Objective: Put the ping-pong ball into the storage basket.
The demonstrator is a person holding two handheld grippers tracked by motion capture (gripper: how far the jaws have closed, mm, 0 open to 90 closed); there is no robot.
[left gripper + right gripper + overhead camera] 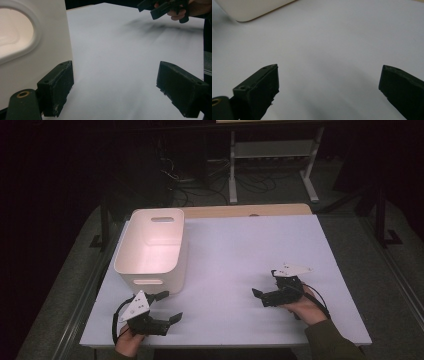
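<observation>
Your two forearms enter at the bottom of the high view: your left gripper [167, 306] rests near the front-left corner of the white table [240, 255], jaws spread wide and holding nothing, with its upper jaw close to the near end wall of the white bin [152, 247]; your right gripper [265, 295] sits well apart on the right half of the table, pointing left, jaws also apart and empty. Standing upright on the left side of the table, open top up, the bin runs with its long axis away from you, one handle slot facing you and the other at the far end; nothing is visible inside it. Seen from the left gripper view, one black jaw lies just beside the bin's near wall [50, 32], below the oval handle slot, while the other jaw stands far off over bare table; your other hand and its gripper [160, 8] appear at the top. From this position, a closing or sideways motion could probably knock the bin and shove or skew it, since only one jaw is near the wall and none is through the slot. Looking along the right gripper view, both jaws stand wide over bare table, with a rounded lower corner of the bin [252, 8] far ahead; reaching from here risks arriving misaligned with the bin's end.
</observation>
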